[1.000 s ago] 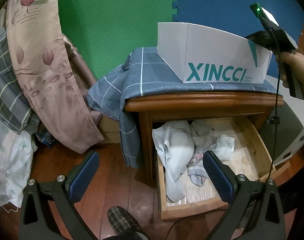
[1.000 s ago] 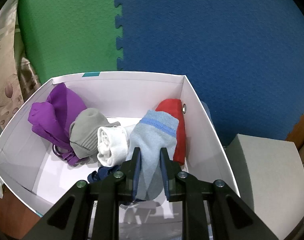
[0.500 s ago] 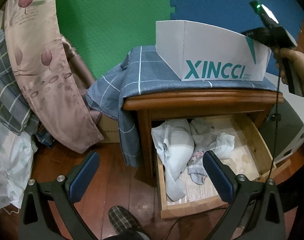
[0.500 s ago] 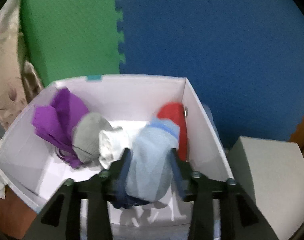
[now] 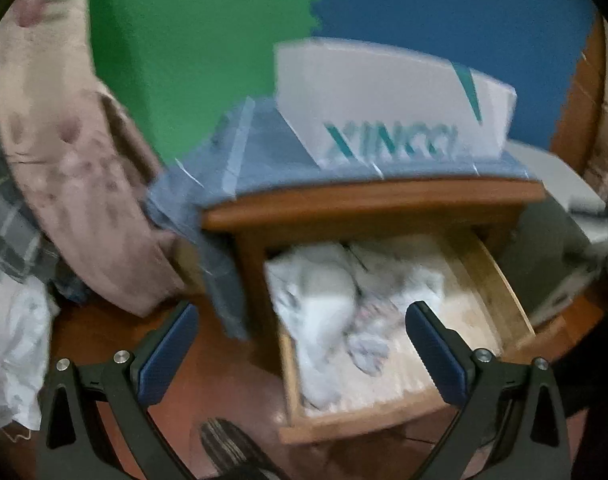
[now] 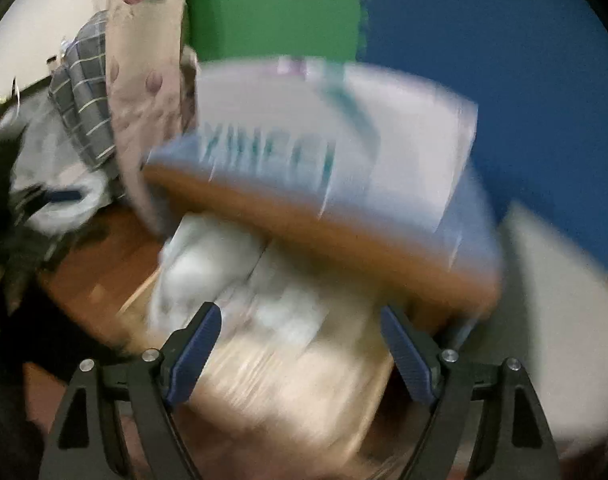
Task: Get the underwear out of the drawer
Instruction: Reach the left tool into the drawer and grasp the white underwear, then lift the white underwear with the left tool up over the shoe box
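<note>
Hovering with jaws wide apart and empty, the left hand-held gripper (image 5: 302, 354) is looking down at the open drawer (image 5: 500, 280), where pale underwear (image 5: 324, 300) is lying. The right hand-held gripper (image 6: 300, 344), whose jaws have just been opening, is holding nothing above the same blurred drawer, and farther back a white box (image 5: 384, 92) is sitting on the cloth-covered table (image 5: 368, 196).

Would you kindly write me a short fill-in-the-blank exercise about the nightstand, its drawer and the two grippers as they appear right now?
1. The drawer of the nightstand is pulled ____.
2. The white box stands on a ____ checked cloth.
3. The jaws of the right gripper hold ____.
4. The jaws of the left gripper stand ____.

Missing words: open; blue; nothing; open
</note>
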The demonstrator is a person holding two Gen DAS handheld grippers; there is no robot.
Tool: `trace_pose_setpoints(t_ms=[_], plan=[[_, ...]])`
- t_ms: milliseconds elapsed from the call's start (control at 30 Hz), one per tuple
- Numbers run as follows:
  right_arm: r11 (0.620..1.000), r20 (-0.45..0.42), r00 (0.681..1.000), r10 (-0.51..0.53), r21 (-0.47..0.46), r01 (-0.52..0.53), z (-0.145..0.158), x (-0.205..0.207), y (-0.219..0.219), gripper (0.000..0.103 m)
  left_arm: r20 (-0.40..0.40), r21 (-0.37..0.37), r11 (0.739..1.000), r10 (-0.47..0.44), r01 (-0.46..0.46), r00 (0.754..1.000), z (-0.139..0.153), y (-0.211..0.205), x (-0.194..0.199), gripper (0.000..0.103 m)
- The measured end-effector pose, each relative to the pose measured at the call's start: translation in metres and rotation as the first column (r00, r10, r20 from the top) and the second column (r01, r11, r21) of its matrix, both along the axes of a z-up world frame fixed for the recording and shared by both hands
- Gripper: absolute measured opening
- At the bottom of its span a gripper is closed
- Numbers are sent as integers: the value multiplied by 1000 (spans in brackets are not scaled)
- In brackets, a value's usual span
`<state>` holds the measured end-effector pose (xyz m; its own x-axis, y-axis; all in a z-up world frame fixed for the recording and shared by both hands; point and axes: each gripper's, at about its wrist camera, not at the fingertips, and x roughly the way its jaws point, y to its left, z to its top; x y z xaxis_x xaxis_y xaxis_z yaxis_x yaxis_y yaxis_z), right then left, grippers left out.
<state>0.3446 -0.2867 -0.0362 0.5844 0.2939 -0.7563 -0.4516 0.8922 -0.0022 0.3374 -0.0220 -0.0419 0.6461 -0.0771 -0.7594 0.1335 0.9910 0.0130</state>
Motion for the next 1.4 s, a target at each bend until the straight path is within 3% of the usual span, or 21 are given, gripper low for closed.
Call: trace_pose_setpoints(t_ms=[100,233,300,333,367,433,533,700,900,1000,1033,1100,1133,1200,1333,1400], plan=[[998,-69,996,-50,-32,48,-26,-10,-2,84,-52,28,998,-60,62,997,-15,-28,12,102],[997,-28,997,-75,-14,74,-21,-4,-7,84,-135,94,973,-196,209,971,-40,-84,40,100],[990,-64,989,-135,19,137,-24,2,-23,84,-153,196,919,-316,342,936,-54,-121,48,97],[985,-85,983,-162,53,166,-25,4,-32,84,-173,226,882,-383,415,908,-61,-137,51,94],[977,-104,977,-185,90,194,-25,7,-41,84,-189,238,842,-450,485,873,-67,-153,54,92],[963,-129,968,-216,138,233,-26,12,-56,84,-226,215,786,-537,579,813,-78,-172,63,91],[942,-173,955,-241,194,273,-29,15,-73,84,-258,224,726,-599,650,758,-96,-188,71,89],[914,-219,944,-246,273,301,-31,15,-89,84,-302,321,659,-610,680,733,-124,-193,81,88],[915,-251,949,-189,307,263,-33,17,-81,84,-289,439,562,-650,701,703,-158,-199,78,86],[920,-252,953,-169,308,244,-33,16,-76,84,-315,434,557,-642,708,699,-172,-201,82,78],[920,-254,953,-168,307,244,-34,16,-76,84,-333,423,560,-635,712,697,-176,-201,83,67],[917,-263,949,-173,309,253,-36,16,-79,84,-346,416,556,-635,719,691,-180,-201,84,58],[913,-270,946,-178,312,261,-37,17,-81,84,-348,401,563,-637,723,688,-180,-200,84,43],[907,-281,941,-190,316,277,-40,18,-84,84,-337,374,576,-646,727,685,-171,-200,83,25],[902,-298,930,-215,304,306,-45,20,-88,84,-319,284,603,-674,746,666,-136,-196,79,21],[901,-308,923,-231,291,322,-48,21,-89,84,-294,246,630,-675,736,677,-112,-191,73,21]])
